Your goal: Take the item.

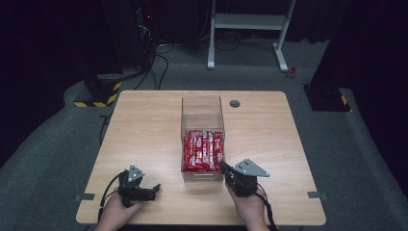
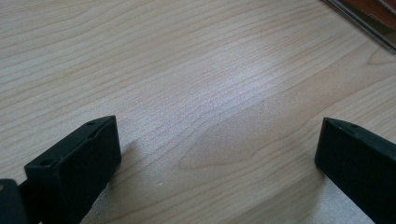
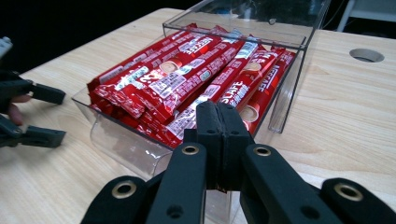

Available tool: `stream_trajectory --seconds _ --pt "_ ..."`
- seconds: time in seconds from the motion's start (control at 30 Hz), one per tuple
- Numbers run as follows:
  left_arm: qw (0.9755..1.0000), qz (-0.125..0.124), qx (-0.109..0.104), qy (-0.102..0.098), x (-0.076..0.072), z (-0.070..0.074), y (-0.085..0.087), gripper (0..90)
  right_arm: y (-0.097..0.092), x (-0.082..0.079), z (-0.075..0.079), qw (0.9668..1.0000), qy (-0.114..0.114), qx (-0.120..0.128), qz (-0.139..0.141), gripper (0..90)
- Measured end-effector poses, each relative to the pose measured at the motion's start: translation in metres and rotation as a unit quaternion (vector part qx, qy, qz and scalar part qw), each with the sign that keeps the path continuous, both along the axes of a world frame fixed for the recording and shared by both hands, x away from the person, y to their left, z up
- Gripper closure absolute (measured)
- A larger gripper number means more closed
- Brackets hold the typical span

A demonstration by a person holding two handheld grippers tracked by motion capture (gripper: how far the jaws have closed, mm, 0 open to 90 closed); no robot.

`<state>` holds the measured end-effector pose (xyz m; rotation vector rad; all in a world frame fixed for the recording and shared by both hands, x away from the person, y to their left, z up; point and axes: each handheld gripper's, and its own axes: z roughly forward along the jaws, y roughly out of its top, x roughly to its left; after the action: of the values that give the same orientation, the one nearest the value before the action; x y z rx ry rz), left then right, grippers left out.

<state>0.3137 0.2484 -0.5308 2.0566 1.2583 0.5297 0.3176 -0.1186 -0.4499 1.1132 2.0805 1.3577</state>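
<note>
A clear plastic box (image 1: 201, 100) stands in the middle of the wooden table (image 1: 139, 130), its near half packed with several red stick sachets (image 1: 203, 150). My right gripper (image 1: 223, 166) is shut with nothing between its jaws, its tip at the box's near right corner. In the right gripper view the shut jaws (image 3: 218, 112) hang just over the near wall (image 3: 126, 144), in front of the sachets (image 3: 187, 74). My left gripper (image 1: 155, 189) lies low on the table to the box's left, open. Its jaws (image 2: 217, 130) stand wide apart over bare wood.
A round cable hole (image 1: 235, 103) sits behind the box on the right. Small tape marks (image 1: 84, 197) lie at both side edges of the table. Beyond the far edge stand a white desk frame (image 1: 248, 21) and black bases with yellow stripes (image 1: 98, 94).
</note>
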Motion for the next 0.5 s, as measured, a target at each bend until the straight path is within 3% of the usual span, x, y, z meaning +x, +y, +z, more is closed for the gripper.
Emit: stream_trajectory --seconds 0.5 --pt "1.0 0.0 -0.001 0.002 -0.0008 0.0 -0.0003 0.6 -0.0116 -0.002 0.0047 0.9997 -0.002 0.021 0.009 89.9"
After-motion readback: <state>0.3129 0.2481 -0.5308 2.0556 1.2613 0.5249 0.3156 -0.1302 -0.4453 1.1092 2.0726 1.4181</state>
